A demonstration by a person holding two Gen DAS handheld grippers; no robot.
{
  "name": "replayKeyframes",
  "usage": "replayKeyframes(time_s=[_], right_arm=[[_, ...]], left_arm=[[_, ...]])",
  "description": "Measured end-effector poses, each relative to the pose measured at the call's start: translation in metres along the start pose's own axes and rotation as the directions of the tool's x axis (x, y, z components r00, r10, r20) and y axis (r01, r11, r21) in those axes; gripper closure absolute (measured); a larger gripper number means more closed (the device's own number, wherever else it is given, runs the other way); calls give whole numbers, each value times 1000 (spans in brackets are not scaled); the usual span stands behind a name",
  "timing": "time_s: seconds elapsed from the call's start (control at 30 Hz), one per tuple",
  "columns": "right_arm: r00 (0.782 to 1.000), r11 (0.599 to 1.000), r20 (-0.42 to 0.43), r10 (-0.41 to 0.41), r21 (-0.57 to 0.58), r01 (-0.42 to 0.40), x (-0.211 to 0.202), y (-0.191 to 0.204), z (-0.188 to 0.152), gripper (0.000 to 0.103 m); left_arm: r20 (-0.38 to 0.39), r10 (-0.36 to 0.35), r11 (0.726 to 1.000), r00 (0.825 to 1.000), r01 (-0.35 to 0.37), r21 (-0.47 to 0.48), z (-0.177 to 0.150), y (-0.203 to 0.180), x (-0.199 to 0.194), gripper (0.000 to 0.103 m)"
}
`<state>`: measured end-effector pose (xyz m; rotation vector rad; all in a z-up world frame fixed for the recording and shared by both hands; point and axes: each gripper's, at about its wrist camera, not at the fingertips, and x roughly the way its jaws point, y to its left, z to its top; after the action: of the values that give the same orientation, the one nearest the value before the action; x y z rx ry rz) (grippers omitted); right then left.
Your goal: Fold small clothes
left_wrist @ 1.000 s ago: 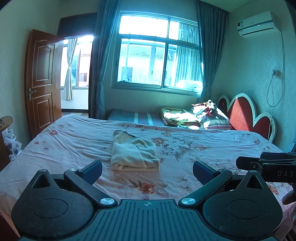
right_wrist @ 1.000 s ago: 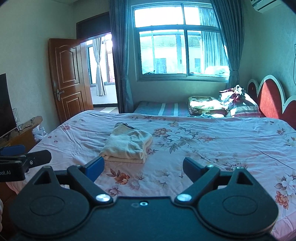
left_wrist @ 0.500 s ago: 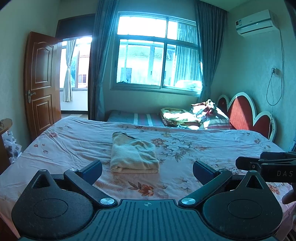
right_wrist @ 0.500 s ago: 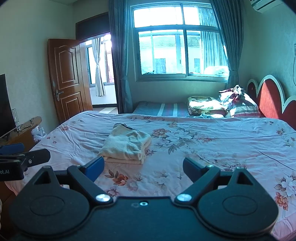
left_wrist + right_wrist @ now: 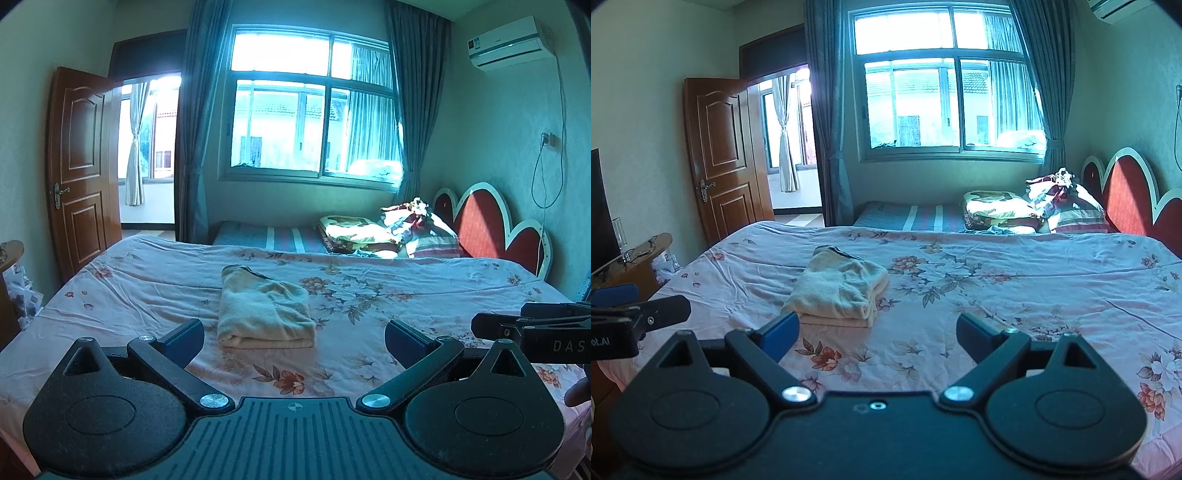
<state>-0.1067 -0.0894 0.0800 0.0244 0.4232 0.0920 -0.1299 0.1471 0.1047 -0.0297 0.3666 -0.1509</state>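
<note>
Folded cream garment (image 5: 265,314) lies in one neat stack on the pink floral bedspread (image 5: 388,306), just beyond the fingertips of both tools and touched by neither. Nearest the lens, the left gripper (image 5: 294,338) has its jaws spread wide with nothing between them; the right gripper (image 5: 878,332) is likewise spread wide and empty, and the two sit side by side over the near edge of the bed. Compared with a second ago the garment has not shifted, and both views have drawn back and tilted only slightly. Count: one garment, two grippers. Farther off, a single heap of bedding (image 5: 391,232) sits by one red headboard (image 5: 491,229); behind that, one window (image 5: 314,107) between two curtains, one open wooden door (image 5: 83,166), one air conditioner (image 5: 508,42)
</note>
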Motion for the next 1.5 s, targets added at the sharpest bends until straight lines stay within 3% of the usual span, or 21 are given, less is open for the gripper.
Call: replayKeyframes(time_s=[1.5], right_arm=[[1000, 1000, -7, 8, -10, -8, 7, -2, 4, 11]], left_arm=[[33, -2, 1000, 999, 1, 9, 1, 1, 6, 0]])
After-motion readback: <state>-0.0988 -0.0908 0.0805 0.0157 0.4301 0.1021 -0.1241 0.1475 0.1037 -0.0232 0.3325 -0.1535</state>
